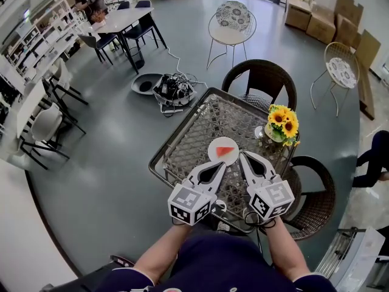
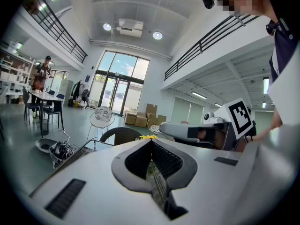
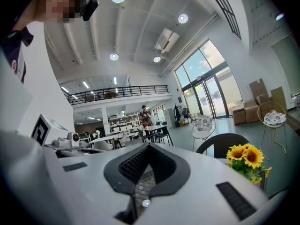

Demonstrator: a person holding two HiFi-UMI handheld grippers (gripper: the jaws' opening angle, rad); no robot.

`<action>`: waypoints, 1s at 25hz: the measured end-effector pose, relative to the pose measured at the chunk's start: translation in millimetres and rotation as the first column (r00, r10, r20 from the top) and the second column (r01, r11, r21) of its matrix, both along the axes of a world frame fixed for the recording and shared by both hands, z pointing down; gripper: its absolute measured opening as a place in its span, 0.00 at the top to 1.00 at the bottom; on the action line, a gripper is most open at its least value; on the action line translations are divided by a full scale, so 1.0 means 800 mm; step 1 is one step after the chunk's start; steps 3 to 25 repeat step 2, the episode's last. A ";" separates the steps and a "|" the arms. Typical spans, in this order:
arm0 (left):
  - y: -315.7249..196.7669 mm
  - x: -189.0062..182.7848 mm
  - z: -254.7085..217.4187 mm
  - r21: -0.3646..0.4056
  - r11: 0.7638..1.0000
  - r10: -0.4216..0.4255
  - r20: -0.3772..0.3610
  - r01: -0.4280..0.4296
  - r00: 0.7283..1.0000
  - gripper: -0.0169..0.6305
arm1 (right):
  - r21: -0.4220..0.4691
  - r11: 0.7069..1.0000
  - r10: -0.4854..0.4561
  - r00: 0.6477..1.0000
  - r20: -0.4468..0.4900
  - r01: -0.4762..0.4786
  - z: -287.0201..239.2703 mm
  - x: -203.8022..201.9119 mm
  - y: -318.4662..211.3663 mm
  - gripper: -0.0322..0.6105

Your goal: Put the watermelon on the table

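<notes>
The watermelon slice [image 1: 225, 151] lies on a white plate [image 1: 214, 145] on the mesh surface [image 1: 193, 135]; my left gripper [image 1: 222, 163] and right gripper [image 1: 242, 155], both closed and empty, point at the plate's near rim, which I judge fits 2 stages: plate already delivered, or slice awaiting pickup.

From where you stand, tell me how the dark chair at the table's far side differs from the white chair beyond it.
The dark chair is woven wicker with a solid curved back, while the white chair has a thin metal frame and a patterned back. The dark chair is tucked against the table, and the white chair stands apart on open floor. Both are empty.
</notes>
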State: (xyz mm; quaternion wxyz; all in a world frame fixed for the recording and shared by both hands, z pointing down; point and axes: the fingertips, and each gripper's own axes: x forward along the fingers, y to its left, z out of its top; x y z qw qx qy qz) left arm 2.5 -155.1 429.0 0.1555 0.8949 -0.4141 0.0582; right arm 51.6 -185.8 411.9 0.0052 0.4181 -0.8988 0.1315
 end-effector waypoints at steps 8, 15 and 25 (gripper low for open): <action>-0.001 -0.001 0.001 -0.001 1.000 0.000 0.001 0.000 1.000 0.97 | 0.000 1.000 0.004 1.000 0.002 -0.004 0.001 0.001 -0.001 0.94; -0.001 -0.001 0.001 -0.001 1.000 0.000 0.001 0.000 1.000 0.97 | 0.000 1.000 0.004 1.000 0.002 -0.004 0.001 0.001 -0.001 0.94; -0.001 -0.001 0.001 -0.001 1.000 0.000 0.001 0.000 1.000 0.97 | 0.000 1.000 0.004 1.000 0.002 -0.004 0.001 0.001 -0.001 0.94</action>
